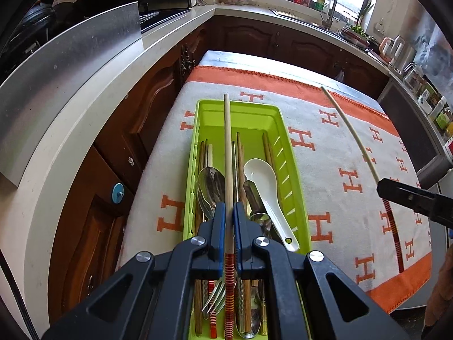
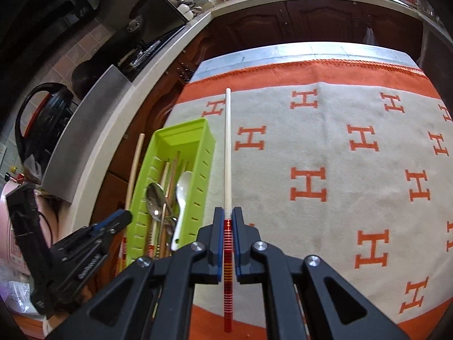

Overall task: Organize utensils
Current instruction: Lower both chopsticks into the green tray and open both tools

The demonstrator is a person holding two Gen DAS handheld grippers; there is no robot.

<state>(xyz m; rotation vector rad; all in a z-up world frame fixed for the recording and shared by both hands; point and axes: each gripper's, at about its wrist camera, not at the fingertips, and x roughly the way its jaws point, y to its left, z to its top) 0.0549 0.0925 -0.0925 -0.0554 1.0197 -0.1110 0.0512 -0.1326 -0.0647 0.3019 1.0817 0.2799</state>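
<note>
In the left wrist view my left gripper [image 1: 229, 208] is shut on a cream chopstick [image 1: 227, 141] with a red striped handle, held lengthwise above the green utensil tray [image 1: 240, 107]. In the tray lie a white ceramic spoon [image 1: 263, 181], a metal spoon [image 1: 211, 187], a fork and several chopsticks. At the right edge my right gripper [image 1: 382, 188] holds the matching chopstick [image 1: 354, 133] over the cloth. In the right wrist view my right gripper [image 2: 228, 212] is shut on that chopstick [image 2: 227, 141], to the right of the tray [image 2: 181, 134]. My left gripper [image 2: 124, 216] shows at lower left.
The tray stands on a grey cloth with orange H marks [image 2: 311, 141] covering a small table. A pale kitchen counter [image 1: 170, 42] with brown cabinets wraps around the left and far sides. A steel panel [image 1: 85, 56] leans on the counter; a sink tap [image 1: 331, 2] stands at the back.
</note>
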